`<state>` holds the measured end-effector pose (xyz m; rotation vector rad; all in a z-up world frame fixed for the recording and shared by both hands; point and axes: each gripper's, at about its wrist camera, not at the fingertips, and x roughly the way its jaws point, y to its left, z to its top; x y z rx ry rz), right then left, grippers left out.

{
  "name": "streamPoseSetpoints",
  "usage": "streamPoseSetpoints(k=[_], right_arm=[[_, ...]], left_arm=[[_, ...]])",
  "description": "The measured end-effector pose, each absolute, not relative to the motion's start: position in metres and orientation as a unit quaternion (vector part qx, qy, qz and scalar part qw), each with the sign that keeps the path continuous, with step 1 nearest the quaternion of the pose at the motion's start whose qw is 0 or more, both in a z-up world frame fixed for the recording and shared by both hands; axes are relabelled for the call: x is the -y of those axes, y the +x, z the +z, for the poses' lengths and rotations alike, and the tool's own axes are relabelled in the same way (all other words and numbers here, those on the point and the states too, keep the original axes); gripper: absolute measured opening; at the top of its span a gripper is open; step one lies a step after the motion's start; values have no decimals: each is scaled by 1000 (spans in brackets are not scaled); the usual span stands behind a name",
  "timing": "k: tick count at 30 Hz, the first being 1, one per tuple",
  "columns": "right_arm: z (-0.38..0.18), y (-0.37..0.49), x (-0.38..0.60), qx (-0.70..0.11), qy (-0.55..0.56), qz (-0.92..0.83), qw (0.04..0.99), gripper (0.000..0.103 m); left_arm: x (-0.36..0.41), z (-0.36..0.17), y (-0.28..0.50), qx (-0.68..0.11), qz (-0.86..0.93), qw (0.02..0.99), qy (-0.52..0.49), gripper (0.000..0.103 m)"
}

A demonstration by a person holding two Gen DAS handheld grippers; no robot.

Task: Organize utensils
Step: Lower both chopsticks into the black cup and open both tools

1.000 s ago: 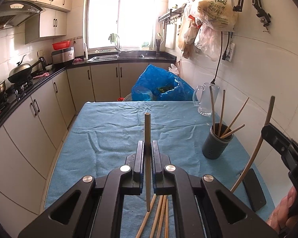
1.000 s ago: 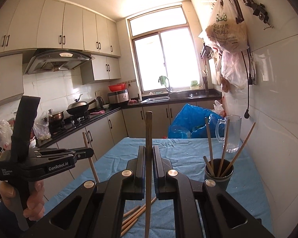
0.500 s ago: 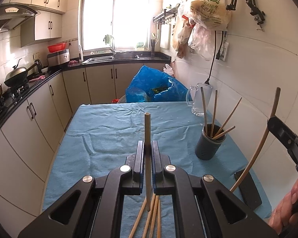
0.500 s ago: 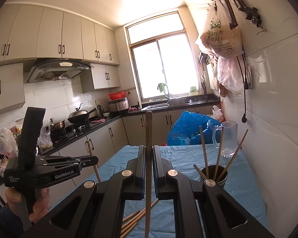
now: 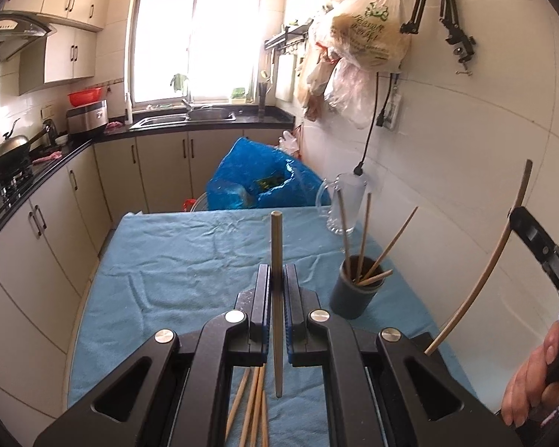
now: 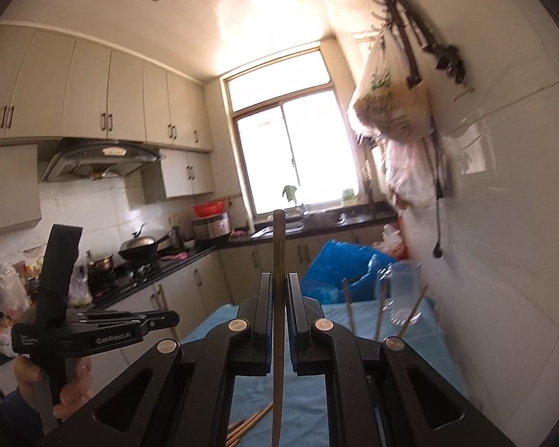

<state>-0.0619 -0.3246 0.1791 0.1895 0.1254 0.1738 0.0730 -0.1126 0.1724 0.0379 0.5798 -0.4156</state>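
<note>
Left gripper (image 5: pixel 276 290), marked "GenRobot.AI" and "Data Acquisition System" on its side as seen from the right wrist view, clamps one upright wooden chopstick (image 5: pixel 276 260) between its closed jaws. Right gripper (image 6: pixel 278 294) likewise pinches a darker chopstick (image 6: pixel 278 260) vertically. Below the left gripper, loose chopsticks (image 5: pixel 255 406) lie on the counter's wrinkled blue cloth (image 5: pixel 190 257). Right of it stands a dark cylindrical holder (image 5: pixel 352 294) containing slanted chopsticks.
</note>
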Motion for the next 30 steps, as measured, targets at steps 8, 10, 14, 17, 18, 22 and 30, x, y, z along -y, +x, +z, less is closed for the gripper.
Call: streamPoseSetpoints(k=[8, 10, 14, 17, 18, 22, 30], right_arm=[[207, -66, 353, -21, 88, 48, 995, 7], [210, -60, 359, -18, 84, 36, 996, 7], [209, -41, 373, -30, 89, 20, 995, 7], [206, -27, 383, -38, 93, 17, 995, 7], [204, -22, 386, -40, 92, 13, 995, 7], [198, 1, 396, -47, 96, 4, 994, 7], [183, 50, 416, -50, 104, -24, 993, 7]], left_arm=[[135, 196, 86, -271, -224, 936, 17, 6], [144, 201, 91, -267, -232, 935, 14, 6], [160, 207, 105, -263, -241, 934, 6, 6], [171, 210, 119, -262, -244, 934, 0, 6], [175, 210, 125, -265, -246, 932, -3, 6], [189, 211, 146, -266, -251, 931, -14, 6], [219, 197, 190, -283, -259, 922, -45, 6]])
